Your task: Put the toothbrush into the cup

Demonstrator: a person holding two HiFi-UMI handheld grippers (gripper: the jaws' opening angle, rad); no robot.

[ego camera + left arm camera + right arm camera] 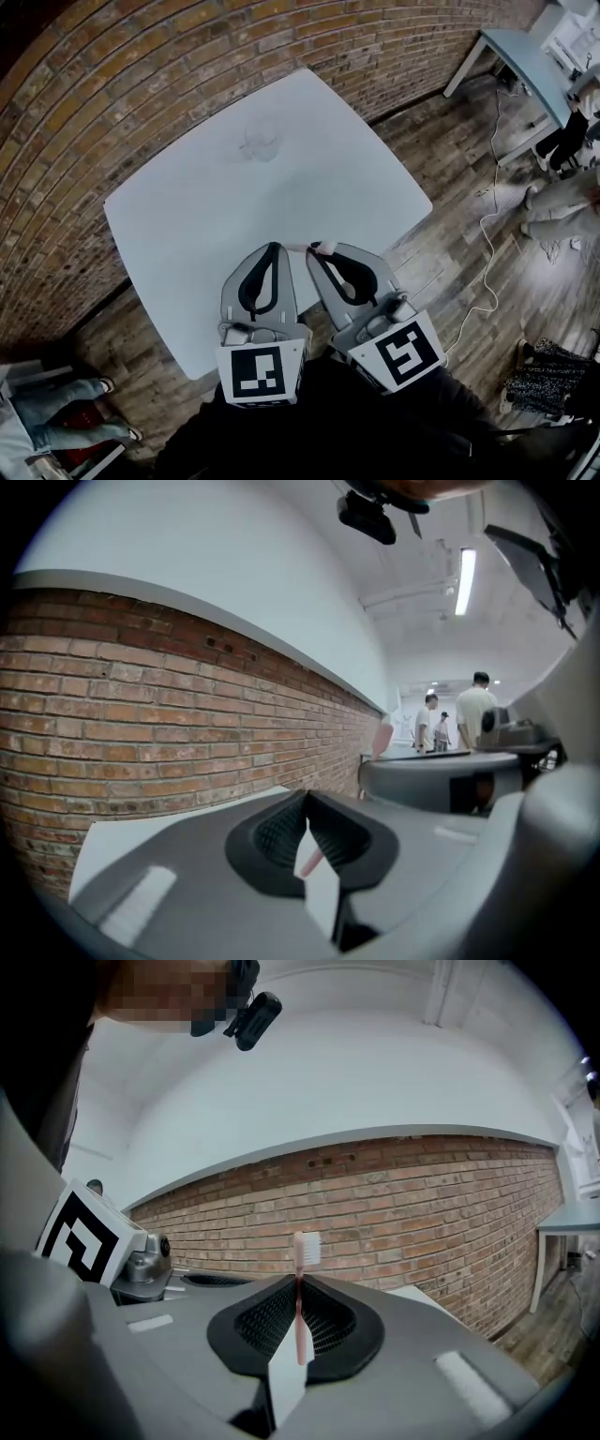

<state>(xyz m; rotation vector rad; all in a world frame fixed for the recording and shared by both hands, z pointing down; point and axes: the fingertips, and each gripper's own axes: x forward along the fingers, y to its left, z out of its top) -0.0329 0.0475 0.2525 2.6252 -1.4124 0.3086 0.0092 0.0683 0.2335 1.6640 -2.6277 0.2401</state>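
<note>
A pink toothbrush [306, 1249] with white bristles stands upright between the pads of my right gripper [298, 1288], which is shut on its handle. In the head view the brush head [325, 248] pokes out at the right gripper's [315, 255] tip, over the near edge of the white table [187, 216]. A clear cup [261, 141] stands far off, near the table's back edge. My left gripper [275, 247] is beside the right one, its jaws together [305, 822]. A pink sliver shows through the slit below them; contact cannot be told. The brush head [382, 738] rises over the right gripper there.
A brick wall [112, 84] runs behind the table, and wooden floor [450, 187] lies to the right. A second table [525, 56] stands at the upper right, with a white cable [487, 244] on the floor. People sit at the right and lower left; others stand far off [473, 710].
</note>
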